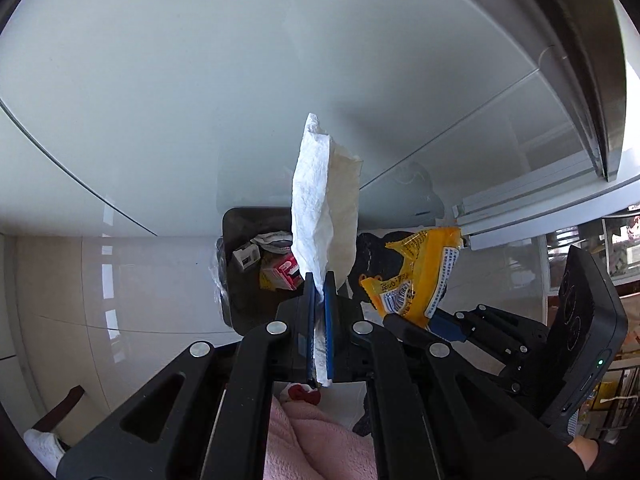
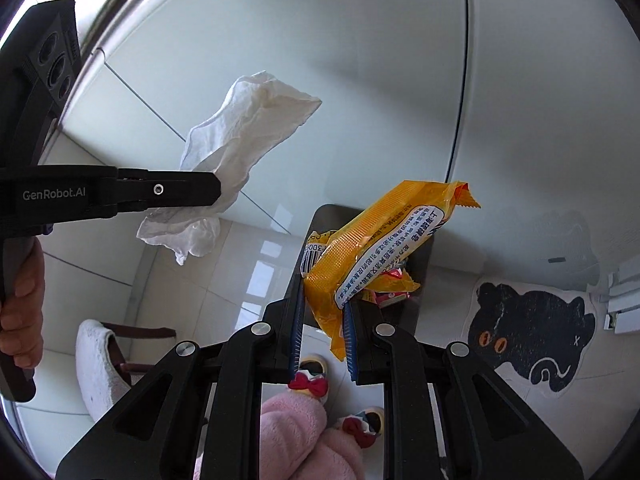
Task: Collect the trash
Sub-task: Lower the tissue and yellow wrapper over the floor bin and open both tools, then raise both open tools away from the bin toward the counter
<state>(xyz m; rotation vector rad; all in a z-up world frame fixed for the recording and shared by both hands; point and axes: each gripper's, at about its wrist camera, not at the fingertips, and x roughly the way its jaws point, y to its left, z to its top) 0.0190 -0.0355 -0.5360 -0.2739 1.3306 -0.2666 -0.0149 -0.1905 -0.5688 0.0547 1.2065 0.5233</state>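
Note:
My left gripper (image 1: 319, 288) is shut on a crumpled white tissue (image 1: 320, 196) and holds it above an open dark trash bin (image 1: 236, 264) on the floor. The bin holds several pieces of rubbish. My right gripper (image 2: 322, 312) is shut on a yellow snack wrapper (image 2: 380, 240), also over the bin (image 2: 424, 256). In the left wrist view the wrapper (image 1: 416, 280) and right gripper show at the right. In the right wrist view the left gripper (image 2: 212, 190) and tissue (image 2: 244, 136) show at the left.
A glass table edge (image 1: 120, 208) lies beyond the bin. A black cat-shaped mat (image 2: 532, 332) lies on the tiled floor at the right. A chair with a white cushion (image 2: 96, 356) stands at the left. The person's pink trousers and slippers (image 2: 312, 380) are below.

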